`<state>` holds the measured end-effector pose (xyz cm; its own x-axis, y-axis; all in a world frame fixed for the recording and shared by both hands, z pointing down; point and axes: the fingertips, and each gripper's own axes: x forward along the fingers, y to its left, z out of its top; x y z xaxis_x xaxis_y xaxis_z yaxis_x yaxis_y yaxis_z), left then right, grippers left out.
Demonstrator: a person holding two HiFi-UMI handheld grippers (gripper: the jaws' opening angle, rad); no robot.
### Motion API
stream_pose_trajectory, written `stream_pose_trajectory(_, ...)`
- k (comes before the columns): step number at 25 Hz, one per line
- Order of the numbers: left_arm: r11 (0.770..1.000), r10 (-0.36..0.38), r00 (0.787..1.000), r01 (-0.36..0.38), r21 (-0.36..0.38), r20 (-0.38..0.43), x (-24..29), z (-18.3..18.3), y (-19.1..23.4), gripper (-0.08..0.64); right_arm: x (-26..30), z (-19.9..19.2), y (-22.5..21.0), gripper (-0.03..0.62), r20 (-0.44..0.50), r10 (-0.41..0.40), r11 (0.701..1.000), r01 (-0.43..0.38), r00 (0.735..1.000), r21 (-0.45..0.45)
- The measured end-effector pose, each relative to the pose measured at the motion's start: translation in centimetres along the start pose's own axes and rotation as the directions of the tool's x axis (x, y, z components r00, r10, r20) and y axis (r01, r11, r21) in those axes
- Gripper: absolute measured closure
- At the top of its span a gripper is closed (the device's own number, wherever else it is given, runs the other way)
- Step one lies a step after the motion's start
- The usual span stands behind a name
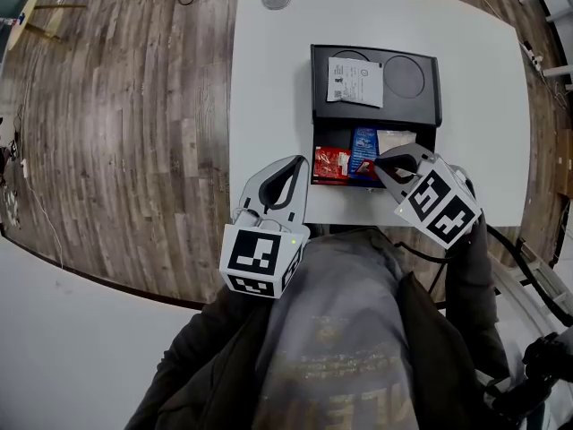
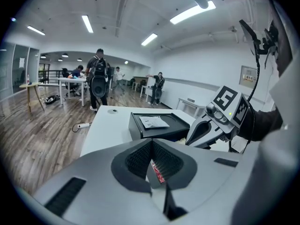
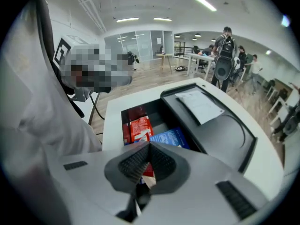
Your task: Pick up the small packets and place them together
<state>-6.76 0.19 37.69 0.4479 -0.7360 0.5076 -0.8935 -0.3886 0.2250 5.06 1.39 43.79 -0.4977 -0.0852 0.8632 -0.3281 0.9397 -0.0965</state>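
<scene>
Head view: white rectangular table (image 1: 269, 79) is carrying a black plastic tray (image 1: 421, 106), its near compartment lying open. Right tongs (image 1: 382, 165) are reaching into that compartment, jaws pinching a thin red-and-white packet (image 3: 147, 169). Left tongs (image 1: 285, 182) are hovering outside the tray's near left corner, jaws together, holding nothing. Crinkled red foil packet (image 1: 331, 162) and blue packet (image 1: 363, 150) are lying just left of the right tongs, the blue one's long axis running away from the person. Judging the right hand nearer for grouping.
</scene>
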Motion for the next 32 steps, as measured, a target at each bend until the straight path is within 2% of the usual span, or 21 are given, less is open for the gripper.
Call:
stream_pose_trajectory(3,1.000,-0.018,0.999,0.017,0.020,0.032,-0.8,0.6,-0.5,0.557,-1.8,1.4,-0.1,0.588,0.055,-0.075,0.997,0.074,0.996,0.016)
stream_pose_trajectory(7,0.997,-0.051,0.994,0.045,0.064,0.094,-1.1,1.8,-0.9,0.557,-4.5,3.7,-1.1,0.588,0.145,-0.188,0.982,0.183,0.971,0.050)
stream_pose_trajectory(12,0.996,-0.058,0.992,0.050,0.073,0.115,-2.7,2.4,-1.2,0.557,-6.7,5.0,-0.4,0.588,0.185,-0.245,0.969,0.234,0.952,0.077)
stream_pose_trajectory(17,0.996,-0.055,0.988,0.043,0.083,0.142,-2.4,3.7,-0.7,0.557,-8.2,6.3,-2.4,0.588,0.211,-0.302,0.953,0.289,0.930,0.092)
stream_pose_trajectory(24,0.998,-0.016,0.992,0.007,0.067,0.126,-1.2,4.4,0.7,0.557,-9.5,6.8,-7.5,0.588,0.231,-0.355,0.933,0.327,0.906,0.152)
stream_pose_trajectory(32,0.999,0.039,0.999,-0.040,0.032,0.035,1.5,4.1,2.5,0.557,-7.6,5.2,-13.4,0.588,0.196,-0.345,0.922,0.293,0.918,0.253)
